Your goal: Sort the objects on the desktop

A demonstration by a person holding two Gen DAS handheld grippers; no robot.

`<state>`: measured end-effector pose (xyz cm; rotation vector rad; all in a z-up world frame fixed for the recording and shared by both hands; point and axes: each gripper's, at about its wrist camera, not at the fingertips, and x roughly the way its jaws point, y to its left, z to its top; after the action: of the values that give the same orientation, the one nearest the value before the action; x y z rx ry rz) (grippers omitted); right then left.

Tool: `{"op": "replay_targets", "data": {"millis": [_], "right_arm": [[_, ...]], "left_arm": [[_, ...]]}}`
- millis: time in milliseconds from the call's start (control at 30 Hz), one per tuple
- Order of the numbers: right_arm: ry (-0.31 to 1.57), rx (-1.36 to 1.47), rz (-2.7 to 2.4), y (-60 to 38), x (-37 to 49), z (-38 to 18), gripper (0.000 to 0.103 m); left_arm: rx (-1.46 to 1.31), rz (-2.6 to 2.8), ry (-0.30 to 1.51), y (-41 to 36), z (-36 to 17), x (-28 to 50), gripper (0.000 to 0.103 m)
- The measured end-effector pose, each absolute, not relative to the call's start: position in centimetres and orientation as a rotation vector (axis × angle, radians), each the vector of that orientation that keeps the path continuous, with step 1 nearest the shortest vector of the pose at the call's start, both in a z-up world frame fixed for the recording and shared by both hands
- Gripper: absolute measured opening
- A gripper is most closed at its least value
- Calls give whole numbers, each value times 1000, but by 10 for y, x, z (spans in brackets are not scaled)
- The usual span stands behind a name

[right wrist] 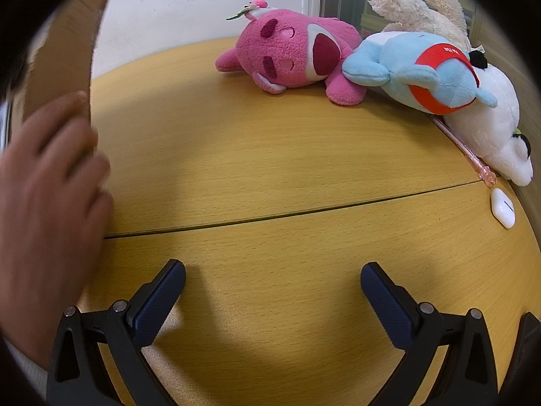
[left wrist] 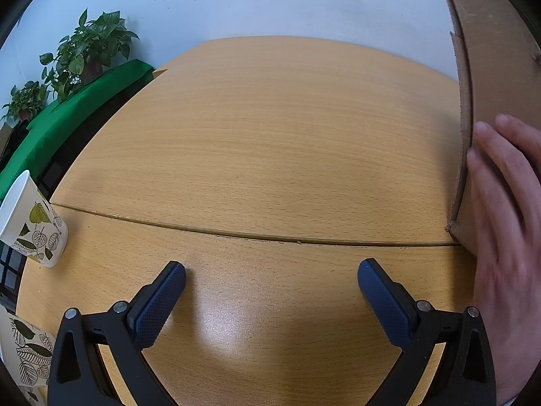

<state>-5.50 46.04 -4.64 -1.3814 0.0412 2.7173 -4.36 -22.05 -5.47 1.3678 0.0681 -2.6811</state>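
Observation:
My left gripper (left wrist: 271, 272) is open and empty over the wooden table (left wrist: 270, 142). My right gripper (right wrist: 273, 274) is open and empty too. A bare hand (left wrist: 503, 223) rests on a cardboard box (left wrist: 490, 67) standing between the two views; hand (right wrist: 44, 209) and box (right wrist: 64, 50) also show at the left of the right wrist view. Far right on the table (right wrist: 253, 155) lie a pink plush (right wrist: 290, 54), a blue and red plush (right wrist: 422, 71), a white plush (right wrist: 490, 128) and a cream plush (right wrist: 416, 10). A pink pen (right wrist: 466, 149) and a white earbud case (right wrist: 502, 208) lie beside them.
A leaf-patterned paper cup (left wrist: 33, 226) stands at the table's left edge, with a second one (left wrist: 23, 348) at the lower left. Potted plants (left wrist: 88, 50) on a green surface stand beyond the table. A seam crosses the tabletop ahead of both grippers.

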Motion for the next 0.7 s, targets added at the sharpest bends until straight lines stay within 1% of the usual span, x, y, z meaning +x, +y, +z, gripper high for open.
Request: {"op": "replay_targets", "data": {"millis": [700], "right_arm": [[44,-1383,2718,459,-56,-47,103]], "left_arm": [[1368,-2679,70,-219,-55,-45,103]]}}
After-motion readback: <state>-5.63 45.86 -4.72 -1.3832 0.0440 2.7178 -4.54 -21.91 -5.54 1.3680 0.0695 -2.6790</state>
